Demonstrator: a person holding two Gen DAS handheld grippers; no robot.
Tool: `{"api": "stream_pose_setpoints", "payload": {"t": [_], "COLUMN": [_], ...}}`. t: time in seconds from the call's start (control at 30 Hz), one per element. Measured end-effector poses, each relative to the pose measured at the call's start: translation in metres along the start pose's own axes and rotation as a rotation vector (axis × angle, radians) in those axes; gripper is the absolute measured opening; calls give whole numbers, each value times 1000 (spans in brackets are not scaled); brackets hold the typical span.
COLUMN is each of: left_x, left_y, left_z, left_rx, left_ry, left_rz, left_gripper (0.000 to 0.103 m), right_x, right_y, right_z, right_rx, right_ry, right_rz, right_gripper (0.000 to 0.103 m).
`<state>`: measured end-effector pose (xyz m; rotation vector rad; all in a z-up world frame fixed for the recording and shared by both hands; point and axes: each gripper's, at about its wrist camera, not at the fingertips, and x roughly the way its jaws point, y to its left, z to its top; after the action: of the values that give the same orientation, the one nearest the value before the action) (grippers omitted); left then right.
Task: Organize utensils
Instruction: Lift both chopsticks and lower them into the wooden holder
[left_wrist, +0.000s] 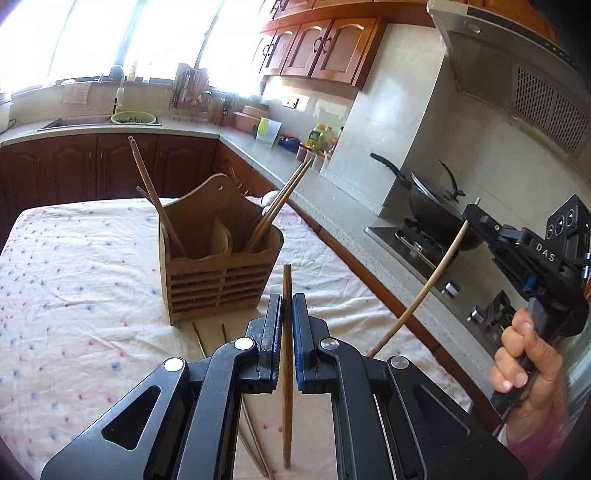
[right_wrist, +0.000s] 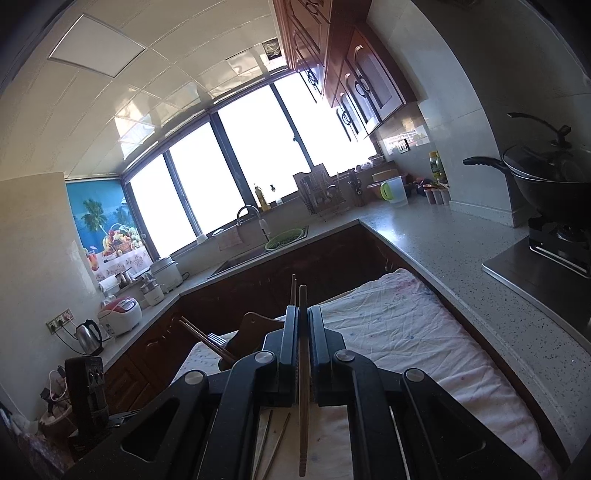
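Utensils: chopsticks, some in the wooden holder (left_wrist: 218, 273), some loose, two held. Holder stands upright on the table (left_wrist: 74, 277), which is covered in a white cloth with small dots; table sits beside the L-shaped counter (right_wrist: 436, 243).

Left wrist view shows the holder whole: slatted front, compartments, one long stick leaning left, a pair (left_wrist: 280, 206) leaning right out of the right-hand compartment, a pale flat utensil in the middle. Right wrist view catches only the holder's top edge and stick ends, mostly hidden behind the gripper; it alone shows the window wall, sink and rice cooker (right_wrist: 120, 315).

Wok (left_wrist: 436, 206) on the stove, seen in both.

Right gripper (left_wrist: 471, 218) appears side-on only in left view, hand (left_wrist: 524, 362) on its grip, clamped on a pale chopstick (left_wrist: 421, 295) slanting down toward the table. Own view: jaws closed on that stick (right_wrist: 303, 369).

Left gripper (left_wrist: 286, 306) is pinched shut on a brown chopstick (left_wrist: 287, 369), held upright, just in front of the holder.

Loose chopsticks (left_wrist: 201, 339) lie on the cloth beneath the grippers.
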<state>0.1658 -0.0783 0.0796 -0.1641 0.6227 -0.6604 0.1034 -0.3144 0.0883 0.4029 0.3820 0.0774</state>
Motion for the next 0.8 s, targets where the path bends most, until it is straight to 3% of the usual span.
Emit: {"api": "stream_pose_setpoints", "payload": {"t": [0.53, 0.8], "left_x": [-38, -49], "left_y": [13, 19], "left_z": [25, 54], "left_rx": [-13, 4], "left_ry": [-128, -215], "left_rz": [24, 69], "left_gripper": [5, 5], "right_x": [25, 46], "right_y": [31, 37], "right_z": [3, 14], "right_rx": [-42, -32], "right_ry": [13, -4], "right_rz": [50, 79], "right_gripper": [5, 5]}}
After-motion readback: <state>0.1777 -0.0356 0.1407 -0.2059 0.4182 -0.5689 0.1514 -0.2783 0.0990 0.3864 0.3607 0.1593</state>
